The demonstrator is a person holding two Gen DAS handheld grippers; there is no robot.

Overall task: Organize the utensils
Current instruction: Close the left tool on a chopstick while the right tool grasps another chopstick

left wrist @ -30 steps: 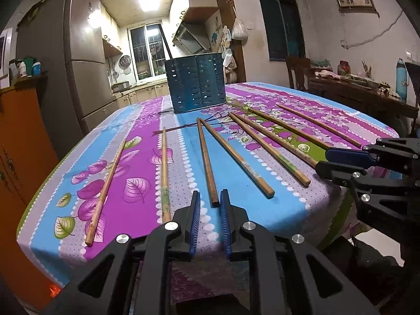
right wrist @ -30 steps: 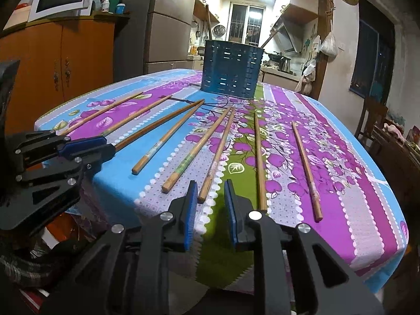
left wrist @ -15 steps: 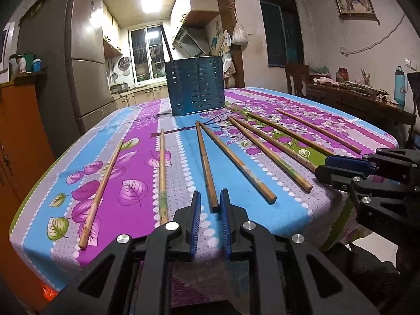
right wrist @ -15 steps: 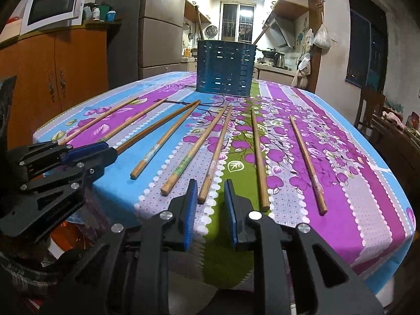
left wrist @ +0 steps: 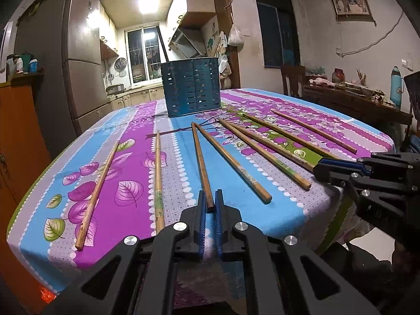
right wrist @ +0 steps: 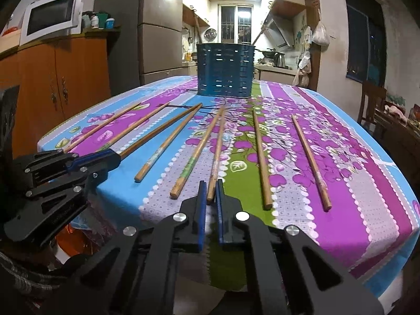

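Chopsticks lie fanned across the tablecloth (left wrist: 126,173), running away from both grippers toward the blue holder (left wrist: 193,86) far ahead. The left gripper (left wrist: 209,204) is clamped on the near butt of one chopstick (left wrist: 200,162); the right gripper (right wrist: 210,194) is clamped likewise on another (right wrist: 215,155). Both sticks look light, stiff, smooth wood. Held at the very end, each may pivot or slip, so a slow lift seems wise.

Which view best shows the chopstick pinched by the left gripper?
Left wrist view: the chopstick runs full length from the left gripper. The right wrist view shows it sidelong, its near end hidden in that gripper.
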